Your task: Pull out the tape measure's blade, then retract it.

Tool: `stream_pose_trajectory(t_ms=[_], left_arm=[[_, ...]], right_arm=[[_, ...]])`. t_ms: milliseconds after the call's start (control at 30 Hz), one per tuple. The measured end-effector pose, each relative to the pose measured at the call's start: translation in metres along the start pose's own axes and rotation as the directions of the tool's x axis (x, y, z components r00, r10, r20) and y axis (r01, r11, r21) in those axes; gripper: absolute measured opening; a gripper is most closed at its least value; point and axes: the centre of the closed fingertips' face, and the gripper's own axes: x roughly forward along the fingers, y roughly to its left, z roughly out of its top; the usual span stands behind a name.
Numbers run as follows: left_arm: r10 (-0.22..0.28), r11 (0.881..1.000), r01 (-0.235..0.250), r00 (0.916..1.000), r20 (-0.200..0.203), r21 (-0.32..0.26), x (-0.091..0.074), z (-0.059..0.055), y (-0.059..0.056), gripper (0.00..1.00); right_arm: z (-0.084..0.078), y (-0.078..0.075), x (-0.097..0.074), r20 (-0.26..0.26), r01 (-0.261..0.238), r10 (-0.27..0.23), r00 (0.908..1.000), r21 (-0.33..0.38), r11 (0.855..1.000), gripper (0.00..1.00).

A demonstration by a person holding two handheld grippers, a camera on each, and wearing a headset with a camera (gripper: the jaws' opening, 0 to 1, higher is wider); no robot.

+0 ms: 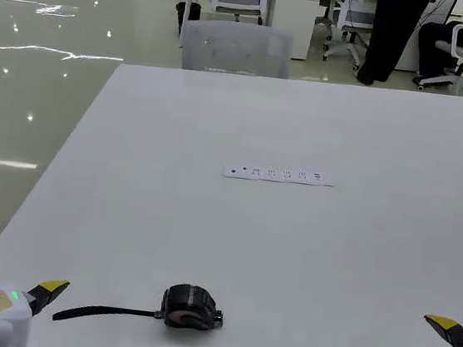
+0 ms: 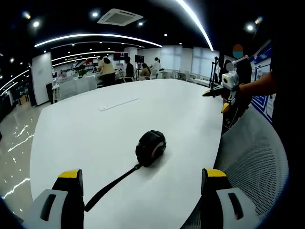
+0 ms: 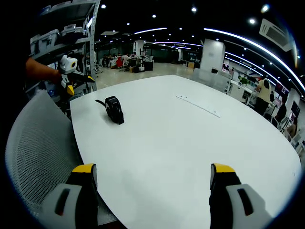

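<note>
- One white table (image 1: 330,260) carries the job.
- Left gripper (image 2: 143,174) and right gripper (image 3: 153,168) — both released, empty; left sits near the strap's end, right well apart to the right.
- Tape measure (image 1: 191,307) lies at the near edge, left of centre; blade not yet drawn — whole task left, I judge.
- Black strap (image 1: 103,313) trails left.

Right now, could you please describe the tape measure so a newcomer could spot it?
On the big white table, look along the near edge, left of centre. The tape measure is the small rounded black case trailing a dark strap, unlike the flat white power strip mid-table.
</note>
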Motion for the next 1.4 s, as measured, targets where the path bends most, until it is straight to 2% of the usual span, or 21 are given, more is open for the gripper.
stream_pose_trajectory(t_ms=[67, 133, 200, 233, 333, 400, 500, 633, 667, 800, 900, 967, 1033, 1100, 1133, 1167, 1200, 1233, 1267, 1333, 1400], left_arm=[[-0.01, 0.999, 0.011, 0.9998, -0.017, 0.052, 0.006, 0.004, 0.001, 1.0], [-0.02, 0.998, 0.022, 0.9995, -0.025, 0.058, 0.01, 0.008, 0.0, 1.0], [-0.019, 0.993, 0.022, 0.9995, -0.026, 0.112, 0.015, 0.014, 0.003, 1.0], [-0.041, 0.992, 0.046, 0.9983, -0.041, 0.118, 0.019, 0.015, 0.002, 1.0], [-0.067, 0.987, 0.072, 0.9969, -0.041, 0.142, 0.027, 0.028, 0.002, 0.98], [-0.099, 0.977, 0.112, 0.992, -0.077, 0.181, 0.032, 0.029, 0.0, 0.96], [-0.153, 0.962, 0.179, 0.9785, -0.138, 0.204, 0.039, 0.025, -0.007, 0.94], [-0.178, 0.94, 0.227, 0.9637, -0.199, 0.257, 0.051, 0.021, -0.008, 0.93], [-0.185, 0.93, 0.246, 0.9553, -0.231, 0.272, 0.053, 0.019, -0.009, 0.91], [-0.2, 0.916, 0.275, 0.9445, -0.261, 0.293, 0.064, 0.022, -0.007, 0.87], [-0.23, 0.901, 0.32, 0.9248, -0.303, 0.293, 0.07, 0.022, -0.009, 0.8], [-0.229, 0.893, 0.325, 0.9234, -0.308, 0.312, 0.076, 0.023, -0.009, 0.79], [-0.233, 0.878, 0.349, 0.9096, -0.344, 0.328, 0.081, 0.021, -0.011, 0.79], [-0.236, 0.863, 0.379, 0.8865, -0.398, 0.333, 0.087, 0.017, -0.014, 0.77], [-0.225, 0.854, 0.383, 0.8816, -0.415, 0.351, 0.09, 0.016, -0.014, 0.76], [-0.221, 0.846, 0.387, 0.8807, -0.419, 0.368, 0.096, 0.017, -0.015, 0.75], [-0.226, 0.846, 0.392, 0.8778, -0.422, 0.362, 0.099, 0.018, -0.017, 0.74], [-0.234, 0.846, 0.404, 0.868, -0.438, 0.349, 0.103, 0.017, -0.019, 0.74], [-0.232, 0.843, 0.409, 0.8624, -0.45, 0.35, 0.106, 0.015, -0.02, 0.73], [-0.233, 0.826, 0.426, 0.8543, -0.464, 0.368, 0.114, 0.014, -0.023, 0.71], [-0.23, 0.822, 0.433, 0.8472, -0.479, 0.371, 0.121, 0.014, -0.024, 0.65]], right_arm=[[0.012, -0.002, 0.004, 0.059, -0.009, 0.01, 0.9982, -0.027, 1.0, 1.0], [0.016, 0.0, 0.006, 0.05, -0.015, 0.017, 0.9986, -0.036, 0.999, 1.0], [0.022, 0.002, 0.01, 0.057, -0.035, 0.038, 0.9976, -0.059, 0.998, 1.0], [0.025, 0.003, 0.012, 0.061, -0.04, 0.044, 0.9972, -0.067, 0.997, 1.0], [0.034, 0.004, 0.016, 0.07, -0.056, 0.061, 0.9956, -0.07, 0.996, 1.0], [0.045, 0.006, 0.02, 0.089, -0.067, 0.073, 0.9934, -0.068, 0.995, 1.0], [0.054, 0.008, 0.027, 0.105, -0.078, 0.085, 0.9908, -0.073, 0.994, 1.0], [0.061, 0.011, 0.036, 0.108, -0.093, 0.104, 0.9887, -0.1, 0.991, 1.0], [0.064, 0.012, 0.039, 0.108, -0.102, 0.113, 0.9877, -0.104, 0.989, 1.0], [0.07, 0.019, 0.046, 0.097, -0.127, 0.14, 0.9854, -0.127, 0.984, 1.0], [0.073, 0.024, 0.052, 0.095, -0.151, 0.165, 0.9818, -0.14, 0.979, 1.0], [0.074, 0.027, 0.055, 0.091, -0.164, 0.179, 0.9797, -0.149, 0.975, 1.0], [0.075, 0.028, 0.06, 0.077, -0.174, 0.188, 0.9792, -0.16, 0.972, 1.0], [0.08, 0.031, 0.062, 0.077, -0.191, 0.206, 0.9756, -0.167, 0.967, 1.0], [0.082, 0.032, 0.064, 0.078, -0.197, 0.212, 0.9742, -0.169, 0.966, 1.0], [0.084, 0.033, 0.066, 0.078, -0.204, 0.22, 0.9724, -0.173, 0.964, 1.0], [0.086, 0.033, 0.068, 0.077, -0.212, 0.228, 0.9706, -0.176, 0.961, 1.0], [0.088, 0.034, 0.072, 0.076, -0.221, 0.237, 0.9685, -0.176, 0.959, 1.0], [0.088, 0.035, 0.075, 0.075, -0.228, 0.245, 0.9667, -0.179, 0.957, 1.0], [0.084, 0.035, 0.084, 0.059, -0.241, 0.256, 0.9649, -0.188, 0.952, 1.0], [0.081, 0.038, 0.091, 0.034, -0.266, 0.277, 0.9601, -0.191, 0.945, 1.0]])
